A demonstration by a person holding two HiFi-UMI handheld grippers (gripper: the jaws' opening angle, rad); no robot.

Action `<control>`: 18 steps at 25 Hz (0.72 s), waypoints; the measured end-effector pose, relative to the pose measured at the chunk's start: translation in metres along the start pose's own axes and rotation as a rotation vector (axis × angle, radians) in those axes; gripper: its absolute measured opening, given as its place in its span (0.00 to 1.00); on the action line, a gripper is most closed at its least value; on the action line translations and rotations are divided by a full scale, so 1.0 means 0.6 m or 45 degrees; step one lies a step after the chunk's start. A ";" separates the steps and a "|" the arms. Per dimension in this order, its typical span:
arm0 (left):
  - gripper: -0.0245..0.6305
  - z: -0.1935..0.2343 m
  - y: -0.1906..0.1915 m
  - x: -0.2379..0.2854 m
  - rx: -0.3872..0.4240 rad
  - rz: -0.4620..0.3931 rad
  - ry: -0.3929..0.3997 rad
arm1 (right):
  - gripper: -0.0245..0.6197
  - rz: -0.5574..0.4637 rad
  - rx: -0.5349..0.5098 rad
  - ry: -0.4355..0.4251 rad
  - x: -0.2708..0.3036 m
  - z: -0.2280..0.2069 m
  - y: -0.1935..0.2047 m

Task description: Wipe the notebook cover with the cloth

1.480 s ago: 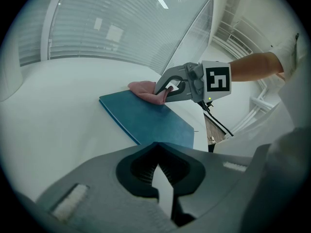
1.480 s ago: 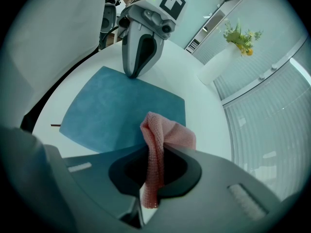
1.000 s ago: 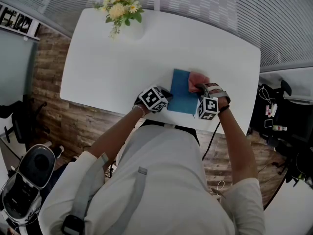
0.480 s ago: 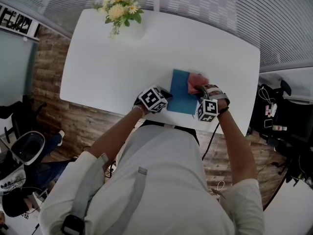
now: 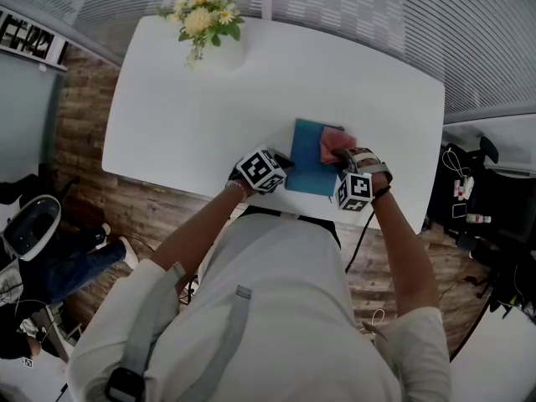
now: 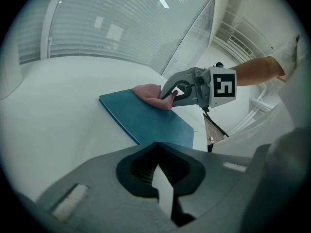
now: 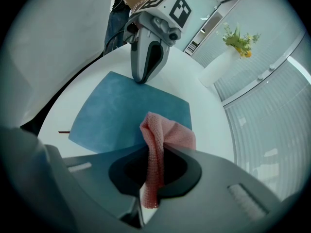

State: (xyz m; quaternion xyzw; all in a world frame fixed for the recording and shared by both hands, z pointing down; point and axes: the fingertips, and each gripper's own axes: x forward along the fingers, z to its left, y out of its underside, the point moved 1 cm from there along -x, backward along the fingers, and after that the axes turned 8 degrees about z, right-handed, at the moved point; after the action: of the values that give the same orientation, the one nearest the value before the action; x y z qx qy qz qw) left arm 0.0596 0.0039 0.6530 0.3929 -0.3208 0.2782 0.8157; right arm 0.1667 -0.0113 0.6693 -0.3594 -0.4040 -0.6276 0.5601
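Obs.: blue notebook [image 5: 308, 157] lies flat and closed on the white table [image 5: 184, 99], close to the table edge nearest the person. All positions below are given from the notebook. The left gripper [image 5: 286, 160] comes in from the notebook's left side. Its jaws are brought together with nothing between them, and in the right gripper view the joined tips appear to come down on the cover at its left edge. Judgement: this is a hold-down, placed there so the thin notebook does not slide or turn under the wiping stroke; being at the margin, it leaves most of the cover free. The right gripper [image 5: 341, 152] is at the notebook's right side. Its jaws are clamped on the pink cloth [image 7: 163, 135], which runs through the jaw gap, a short tail hanging out behind and a bunched fold standing out in front. That fold sits on the cover at the notebook's right edge, toward its far corner, and part of it seems to overhang onto the table. Judgement: the cloth is gripped short so that the fold, not the hard jaws, meets the cover. Wiping appears under way, since the cloth is in contact with the cover. A vase of flowers [image 5: 209, 15] stands well beyond the notebook's far side, clear of the work.
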 end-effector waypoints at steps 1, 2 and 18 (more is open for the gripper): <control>0.04 0.000 0.000 0.000 0.000 0.000 0.001 | 0.05 -0.001 0.002 0.001 0.000 0.001 0.000; 0.04 -0.001 0.000 0.000 -0.001 0.000 0.001 | 0.05 -0.002 0.004 0.003 -0.001 0.001 0.000; 0.04 -0.002 -0.001 0.000 -0.002 0.000 0.001 | 0.05 -0.022 0.010 -0.001 -0.013 0.021 -0.004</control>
State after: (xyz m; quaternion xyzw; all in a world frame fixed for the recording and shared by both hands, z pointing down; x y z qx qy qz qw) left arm 0.0605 0.0046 0.6523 0.3921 -0.3207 0.2782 0.8161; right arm 0.1652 0.0036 0.6676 -0.3539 -0.4099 -0.6307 0.5559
